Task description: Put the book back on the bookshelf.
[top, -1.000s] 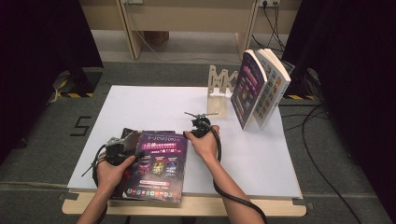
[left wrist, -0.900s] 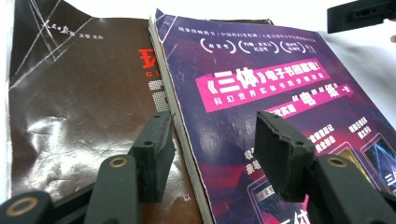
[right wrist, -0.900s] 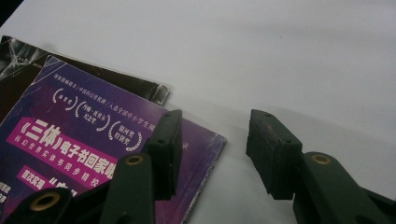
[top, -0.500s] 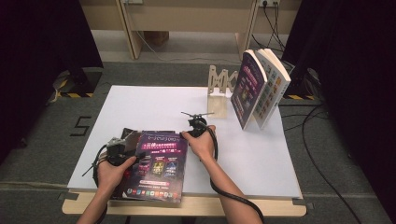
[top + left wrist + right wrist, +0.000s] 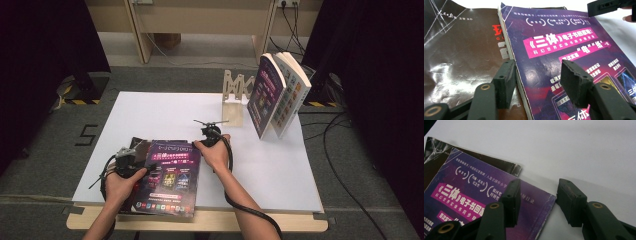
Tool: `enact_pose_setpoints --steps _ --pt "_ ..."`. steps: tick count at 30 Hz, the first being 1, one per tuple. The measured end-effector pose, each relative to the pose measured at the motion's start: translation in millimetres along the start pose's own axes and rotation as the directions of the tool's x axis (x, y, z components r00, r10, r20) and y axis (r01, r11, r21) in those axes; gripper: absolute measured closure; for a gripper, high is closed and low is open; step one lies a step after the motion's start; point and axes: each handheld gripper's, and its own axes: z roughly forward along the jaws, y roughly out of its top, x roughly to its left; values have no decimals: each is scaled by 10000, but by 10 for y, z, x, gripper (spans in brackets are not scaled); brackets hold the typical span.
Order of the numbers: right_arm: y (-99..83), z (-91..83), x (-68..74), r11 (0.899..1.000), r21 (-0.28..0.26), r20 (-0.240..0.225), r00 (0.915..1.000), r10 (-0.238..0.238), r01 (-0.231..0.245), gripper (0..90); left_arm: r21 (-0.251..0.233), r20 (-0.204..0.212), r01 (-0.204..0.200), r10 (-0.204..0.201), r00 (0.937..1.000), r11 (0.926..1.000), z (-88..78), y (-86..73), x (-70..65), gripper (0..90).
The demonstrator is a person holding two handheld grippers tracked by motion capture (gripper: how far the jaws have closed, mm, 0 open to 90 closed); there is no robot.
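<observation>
Purple book [image 5: 171, 175] on dark book [image 5: 461, 57], white table [image 5: 165, 115]

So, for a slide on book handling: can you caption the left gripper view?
Left gripper open astride the spine edge of a purple book lying on a dark brown book.

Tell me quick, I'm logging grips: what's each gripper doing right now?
Left gripper: open, jaws straddling the purple book's left edge, gripping nothing.
Right gripper: open, jaws either side of that book's far corner, gripping nothing.
</observation>
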Motion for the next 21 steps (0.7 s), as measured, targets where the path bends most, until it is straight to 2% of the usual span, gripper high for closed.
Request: enact_pose_setpoints --steps 2,3,6,9,10,12,15,17,21 --pt "-7 0 -14 9999 -103 -30 10000 10 -10 561 46 -216 -209 210 9995 9998 1 -2 -18 457" --pt "-5 -2 -18 9998 -95 -81 9998 177 -178 564 -6 -253 -186 186 9995 9998 6 -5 -25 471" --pt "-1 -10 -32 9995 -145 -128 9996 268 -270 589 4 -370 -211 211 9991 9998 1 -5 -22 484" --pt "13 -36 -48 9975 -326 -527 9967 614 -631 593 0 -412 -133 133 9991 9999 -3 -5 -16 491" --pt "17 -41 -56 9975 -343 -555 9967 594 -613 593 -13 -419 -155 155 9990 9999 -2 -6 -18 492" --pt "21 -51 -57 9959 -283 -655 9943 842 -862 594 9 -468 -220 220 9987 9998 -3 -7 -22 491" --pt "14 -9 -85 9975 -194 -647 9957 665 -678 592 -20 -467 -218 217 9987 9998 -3 -10 -22 492" --pt "14 11 -87 9968 -89 -659 9947 792 -800 586 -35 -463 -200 199 9987 9998 -3 -11 -21 494" --pt "30 31 -83 9972 -154 -764 9945 718 -732 566 -42 -468 -208 206 9987 9998 -3 -12 -21 495"
